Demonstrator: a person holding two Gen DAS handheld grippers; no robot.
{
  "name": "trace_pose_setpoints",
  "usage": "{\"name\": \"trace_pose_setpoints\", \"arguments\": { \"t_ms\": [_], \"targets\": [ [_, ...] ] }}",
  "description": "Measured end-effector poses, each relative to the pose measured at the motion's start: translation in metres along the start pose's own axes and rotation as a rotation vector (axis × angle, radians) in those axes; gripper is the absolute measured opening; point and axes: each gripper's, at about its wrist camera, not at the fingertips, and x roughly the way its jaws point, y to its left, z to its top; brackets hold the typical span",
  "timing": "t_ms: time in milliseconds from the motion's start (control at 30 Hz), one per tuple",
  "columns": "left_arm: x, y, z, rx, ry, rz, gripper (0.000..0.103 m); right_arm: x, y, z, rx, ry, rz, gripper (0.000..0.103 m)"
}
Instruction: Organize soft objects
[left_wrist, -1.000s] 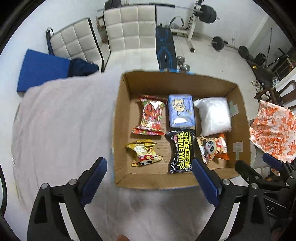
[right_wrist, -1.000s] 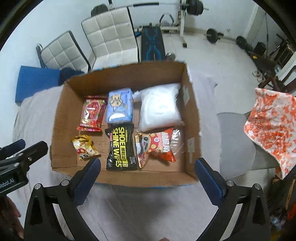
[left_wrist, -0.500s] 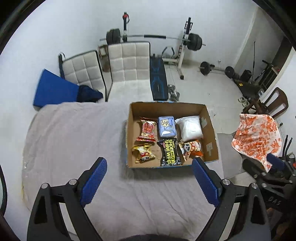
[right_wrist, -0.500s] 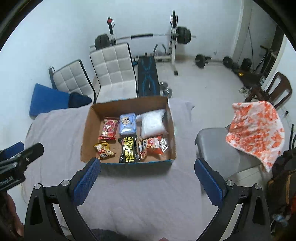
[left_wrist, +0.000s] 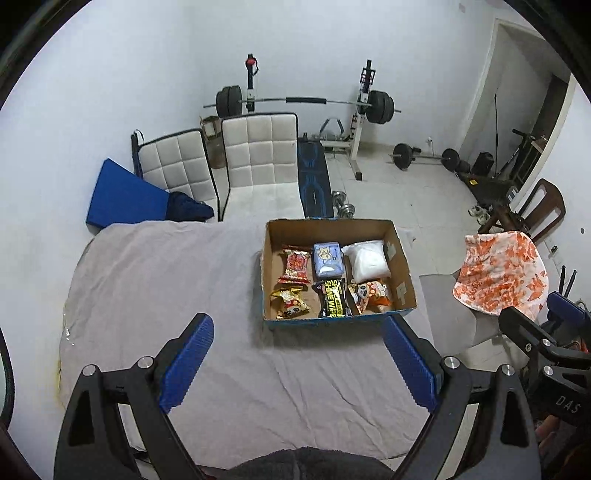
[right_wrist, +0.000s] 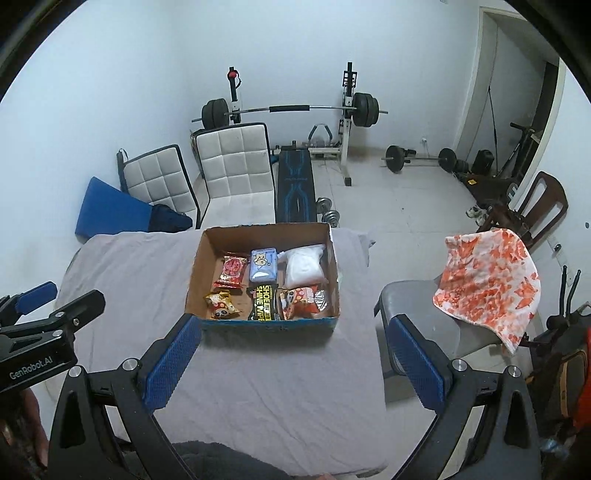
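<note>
While I hold the left gripper (left_wrist: 297, 360) and right gripper (right_wrist: 291, 360) wide and empty, six soft packets sit in the cardboard box (left_wrist: 400, 273) at the bed's far-right edge; light, crinkly, slippery: I'd pinch mid-body.

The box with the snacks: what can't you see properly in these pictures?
- Cardboard box, both views: its near wall hides the packets' lower ends.
- Black wipes packet: the label's last letters are cut off, left view.
- Red snack packet: print too small to read.
- White bag: contents unclear.
</note>
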Motion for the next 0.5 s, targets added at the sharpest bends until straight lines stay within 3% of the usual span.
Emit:
{"name": "trace_pose_setpoints", "arguments": {
  "t_ms": [500],
  "targets": [
    [-0.017,-0.005,-0.013,0.008,-0.010,-0.006,0.094,-0.019,0.004,-0.005,0.006,-0.012,0.006,0.103]
  ]
}}
